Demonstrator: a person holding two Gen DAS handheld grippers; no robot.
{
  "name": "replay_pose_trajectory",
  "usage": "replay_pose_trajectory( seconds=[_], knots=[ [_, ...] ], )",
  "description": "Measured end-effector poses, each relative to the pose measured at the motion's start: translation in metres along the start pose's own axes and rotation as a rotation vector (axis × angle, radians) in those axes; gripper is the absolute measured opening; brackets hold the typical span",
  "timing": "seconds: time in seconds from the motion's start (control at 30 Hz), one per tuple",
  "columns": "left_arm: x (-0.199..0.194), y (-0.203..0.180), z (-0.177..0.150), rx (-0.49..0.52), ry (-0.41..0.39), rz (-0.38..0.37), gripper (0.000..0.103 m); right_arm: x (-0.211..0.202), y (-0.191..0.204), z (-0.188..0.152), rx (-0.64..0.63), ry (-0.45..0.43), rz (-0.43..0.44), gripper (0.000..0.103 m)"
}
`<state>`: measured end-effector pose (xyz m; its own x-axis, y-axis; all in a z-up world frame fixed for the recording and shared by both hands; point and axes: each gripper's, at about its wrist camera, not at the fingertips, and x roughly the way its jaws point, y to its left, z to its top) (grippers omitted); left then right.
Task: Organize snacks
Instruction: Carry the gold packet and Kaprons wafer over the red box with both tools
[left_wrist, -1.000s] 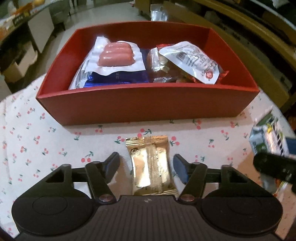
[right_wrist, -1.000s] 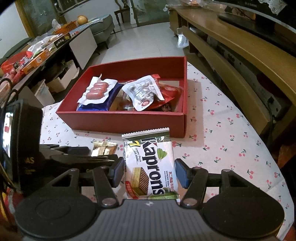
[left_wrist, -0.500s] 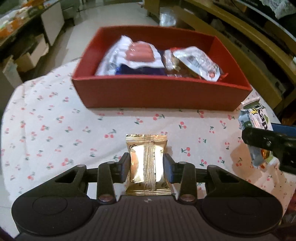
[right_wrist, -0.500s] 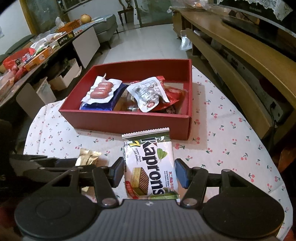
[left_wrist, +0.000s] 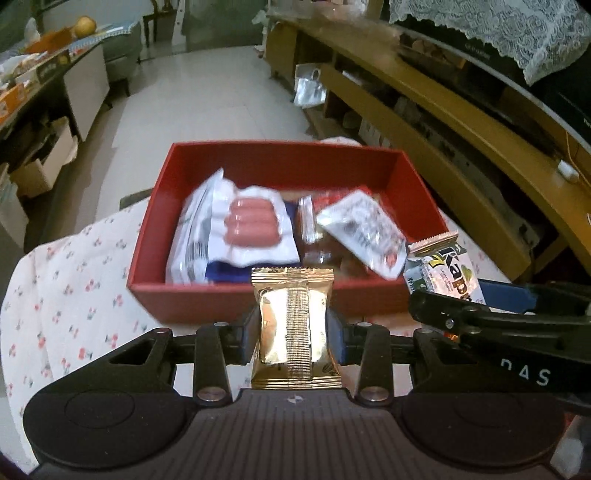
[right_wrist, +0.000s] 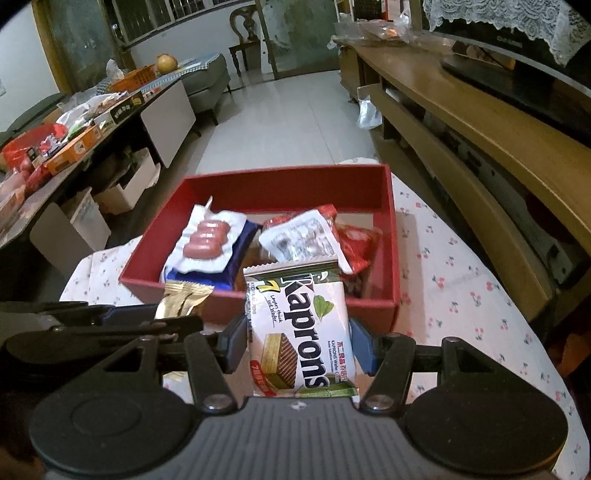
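Keep both fingers clenched: left gripper (left_wrist: 292, 328) on gold foil packet (left_wrist: 293, 325), right gripper (right_wrist: 298, 341) on white wafer pack (right_wrist: 301, 328); clear red cardboard box (left_wrist: 284, 293) near wall.

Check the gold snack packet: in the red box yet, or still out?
Out. The gold packet is clamped in the left gripper, in front of the red box near wall; the right view shows it outside too.

A round-edged table (right_wrist: 461, 295) stands covered with a white cloth printed with small red cherries. A red open-topped box (right_wrist: 393, 236) sits directly on the cloth toward its far side, its long wall facing the near edge.
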<state>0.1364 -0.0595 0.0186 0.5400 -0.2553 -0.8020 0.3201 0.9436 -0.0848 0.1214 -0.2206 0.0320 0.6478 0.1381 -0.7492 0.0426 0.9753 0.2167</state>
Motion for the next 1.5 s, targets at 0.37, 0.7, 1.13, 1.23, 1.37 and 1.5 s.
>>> replay_pose_trajectory(
  seconds=[0.37, 0.7, 1.13, 1.23, 1.37, 1.5],
  knots=[
    [0.020, 0.008, 0.034, -0.033, -0.029, 0.023, 0.047, 0.024, 0.001, 0.034, 0.020, -0.028, -0.007, 0.059],
    [0.044, 0.008, 0.053, -0.037, -0.026, 0.051, 0.046, 0.053, -0.008, 0.054, 0.043, -0.017, -0.024, 0.059],
    [0.057, 0.003, 0.062, -0.017, -0.045, 0.091, 0.046, 0.079, -0.015, 0.062, 0.056, -0.003, -0.046, 0.059],
    [0.061, 0.001, 0.063, -0.013, -0.044, 0.114, 0.046, 0.085, -0.017, 0.064, 0.056, 0.004, -0.054, 0.059],
    [0.064, 0.001, 0.066, -0.012, -0.044, 0.116, 0.050, 0.090, -0.018, 0.064, 0.053, 0.004, -0.061, 0.059],
    [0.065, 0.005, 0.066, -0.033, -0.031, 0.116, 0.060, 0.091, -0.020, 0.066, 0.060, 0.006, -0.064, 0.059]
  ],
)
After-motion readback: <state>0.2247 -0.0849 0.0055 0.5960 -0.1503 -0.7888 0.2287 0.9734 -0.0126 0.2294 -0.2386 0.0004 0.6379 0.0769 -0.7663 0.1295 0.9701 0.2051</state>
